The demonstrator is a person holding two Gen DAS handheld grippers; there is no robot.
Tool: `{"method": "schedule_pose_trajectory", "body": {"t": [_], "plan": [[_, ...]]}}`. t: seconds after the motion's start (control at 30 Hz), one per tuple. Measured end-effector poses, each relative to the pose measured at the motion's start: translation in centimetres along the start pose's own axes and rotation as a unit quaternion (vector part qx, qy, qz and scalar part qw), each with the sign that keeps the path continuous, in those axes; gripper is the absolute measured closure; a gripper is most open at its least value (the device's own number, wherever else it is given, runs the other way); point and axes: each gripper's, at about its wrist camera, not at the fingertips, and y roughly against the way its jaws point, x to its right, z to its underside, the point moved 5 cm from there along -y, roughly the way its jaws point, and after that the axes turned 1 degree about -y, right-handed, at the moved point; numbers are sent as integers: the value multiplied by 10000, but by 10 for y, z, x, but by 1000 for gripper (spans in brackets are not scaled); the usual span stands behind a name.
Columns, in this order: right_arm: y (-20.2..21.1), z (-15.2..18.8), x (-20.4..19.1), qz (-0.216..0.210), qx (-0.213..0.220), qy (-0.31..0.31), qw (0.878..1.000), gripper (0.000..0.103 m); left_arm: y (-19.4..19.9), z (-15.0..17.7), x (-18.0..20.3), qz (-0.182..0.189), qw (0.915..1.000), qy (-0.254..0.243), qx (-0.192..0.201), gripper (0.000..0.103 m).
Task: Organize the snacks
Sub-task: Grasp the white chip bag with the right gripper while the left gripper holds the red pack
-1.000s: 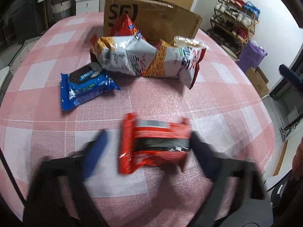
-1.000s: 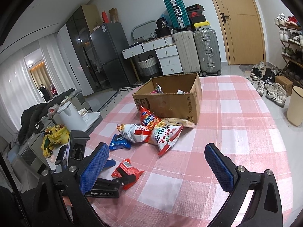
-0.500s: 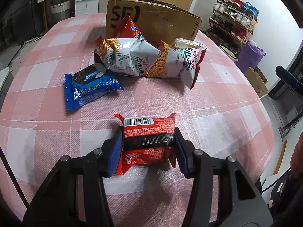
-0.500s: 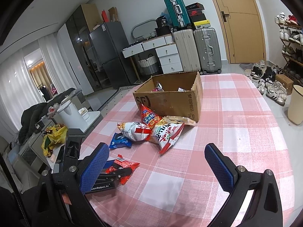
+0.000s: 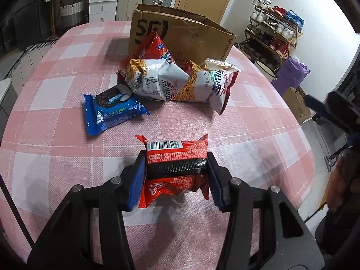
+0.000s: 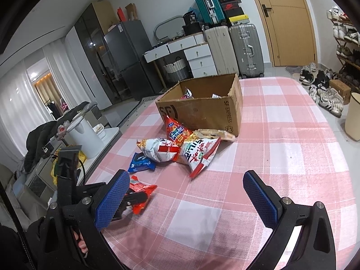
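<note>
Your left gripper (image 5: 175, 177) is clamped on the red snack packet (image 5: 176, 157).

The packet sits crosswise between both blue pads, barcode end poking out past the fingertips. Ahead of them lie the blue cookie pack (image 5: 112, 110), two noodle bags and the cardboard box (image 5: 180, 36). Your right gripper (image 6: 184, 193) hangs with its fingers wide apart, nothing between them.

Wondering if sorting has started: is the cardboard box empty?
Not empty. The right wrist view shows the open-topped cardboard box with a few snack packets poking up inside.
</note>
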Motion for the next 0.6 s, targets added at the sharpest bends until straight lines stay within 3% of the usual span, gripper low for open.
{"method": "schedule_pose_trajectory", "body": {"t": [0.17, 0.6], "plan": [[-24, -3, 12, 51, -219, -33, 9997, 1, 15, -2, -5, 3, 9999, 37, 127, 56], [-98, -18, 32, -324, -781, -310, 9959, 1, 33, -11, -15, -100, 9995, 113, 269, 55]]}}
